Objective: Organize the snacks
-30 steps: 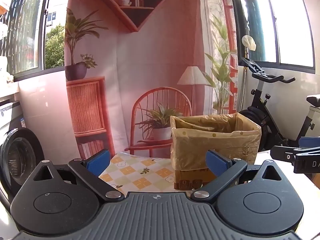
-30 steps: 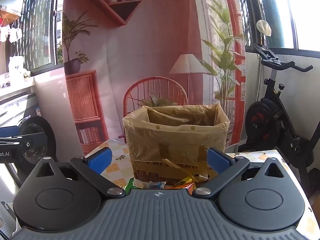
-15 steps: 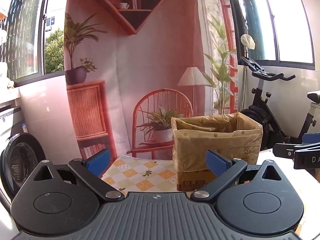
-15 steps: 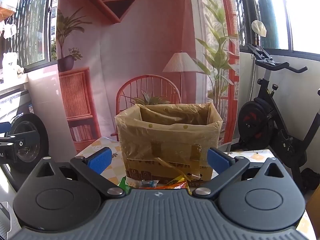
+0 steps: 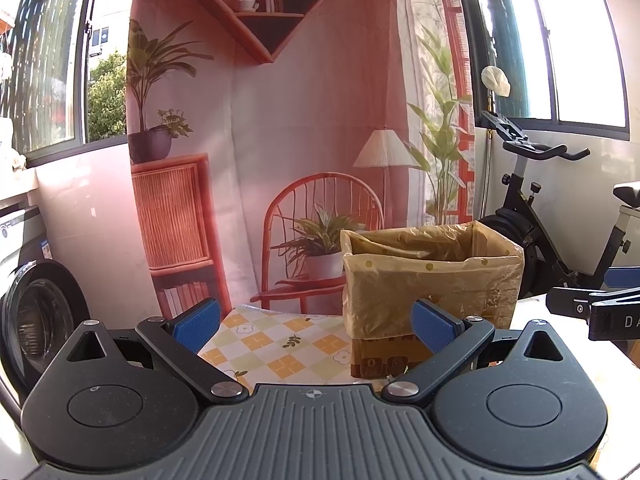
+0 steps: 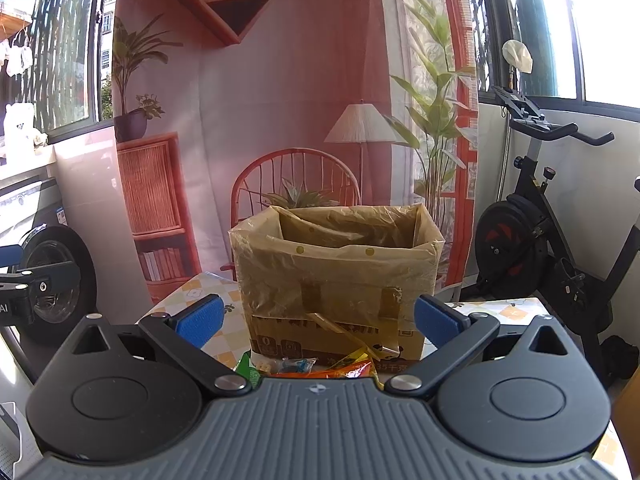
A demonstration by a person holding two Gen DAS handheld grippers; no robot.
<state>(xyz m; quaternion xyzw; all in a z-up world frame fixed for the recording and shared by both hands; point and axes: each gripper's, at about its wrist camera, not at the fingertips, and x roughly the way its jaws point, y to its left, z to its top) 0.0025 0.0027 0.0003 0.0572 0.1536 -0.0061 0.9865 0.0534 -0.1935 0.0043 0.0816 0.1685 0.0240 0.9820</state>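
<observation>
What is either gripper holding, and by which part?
Nothing: the left gripper and right gripper are both open and empty; the snack packets lie untouched.

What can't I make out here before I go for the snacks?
- Snack packets, right wrist view: mostly hidden behind the gripper body; their number is unclear.
- Box contents, both views: the walls and plastic liner hide the bottom.
- Print on the box front: too small to read.

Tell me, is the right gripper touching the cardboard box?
Apart. The right wrist view shows the right gripper open and empty, with table and snack packets between its fingers and the cardboard box.
</observation>
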